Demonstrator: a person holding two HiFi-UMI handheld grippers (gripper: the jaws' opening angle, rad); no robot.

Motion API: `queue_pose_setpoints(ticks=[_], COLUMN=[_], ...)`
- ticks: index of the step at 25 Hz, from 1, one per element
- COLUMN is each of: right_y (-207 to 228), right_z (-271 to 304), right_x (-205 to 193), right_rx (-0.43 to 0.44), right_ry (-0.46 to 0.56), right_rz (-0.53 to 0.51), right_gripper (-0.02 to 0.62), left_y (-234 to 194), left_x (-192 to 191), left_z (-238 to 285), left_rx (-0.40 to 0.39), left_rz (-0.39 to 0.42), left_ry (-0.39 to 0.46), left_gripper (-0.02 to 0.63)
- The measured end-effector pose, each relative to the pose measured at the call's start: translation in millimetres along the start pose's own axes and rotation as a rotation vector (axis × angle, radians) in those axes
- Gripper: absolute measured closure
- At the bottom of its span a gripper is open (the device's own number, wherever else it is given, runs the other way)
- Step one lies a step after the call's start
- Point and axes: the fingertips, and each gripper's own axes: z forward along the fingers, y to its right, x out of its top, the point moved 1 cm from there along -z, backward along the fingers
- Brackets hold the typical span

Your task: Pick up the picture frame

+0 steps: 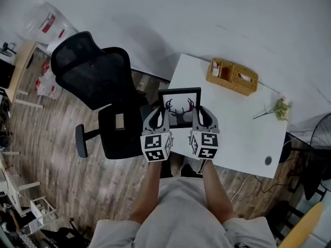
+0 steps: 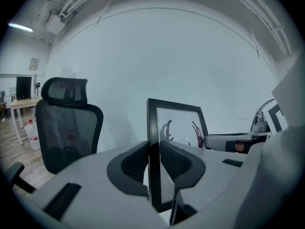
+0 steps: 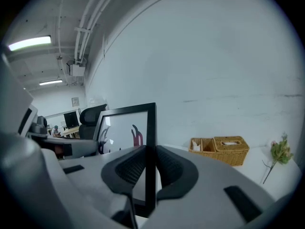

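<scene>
A black picture frame (image 1: 179,107) with an antler print is held up in the air above the white table (image 1: 243,133), near its left end. My left gripper (image 1: 158,119) is shut on the frame's left side bar (image 2: 153,151), its pads pressing on either face. My right gripper (image 1: 202,118) is shut on the right side bar (image 3: 150,151) in the same way. Through the frame's glass (image 2: 178,125) in the left gripper view I see the right gripper (image 2: 236,141). The frame stands upright between the two grippers.
A black office chair (image 1: 101,87) stands left of the table on the wooden floor. A wicker basket (image 1: 232,76) sits at the table's back edge. A small flower sprig (image 1: 276,109) lies at the right. A white wall fills the background.
</scene>
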Motion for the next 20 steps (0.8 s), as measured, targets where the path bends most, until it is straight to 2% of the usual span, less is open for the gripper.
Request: queue_pose_setpoints(ticks=[7, 20], right_y=[9, 26], right_z=[-28, -78], right_x=[54, 118], right_rx=[-0.011, -0.015], right_ry=[0.141, 0.314], right_rz=[-0.016, -0.034], right_gripper=[0.523, 0.523], left_y=[27, 74], left_x=[56, 118], left_z=[-18, -51], left_rx=[-0.018, -0.04], left_rz=[0.065, 0.152], left_ry=[0.13, 0.271], left_gripper=[0.511, 0.512])
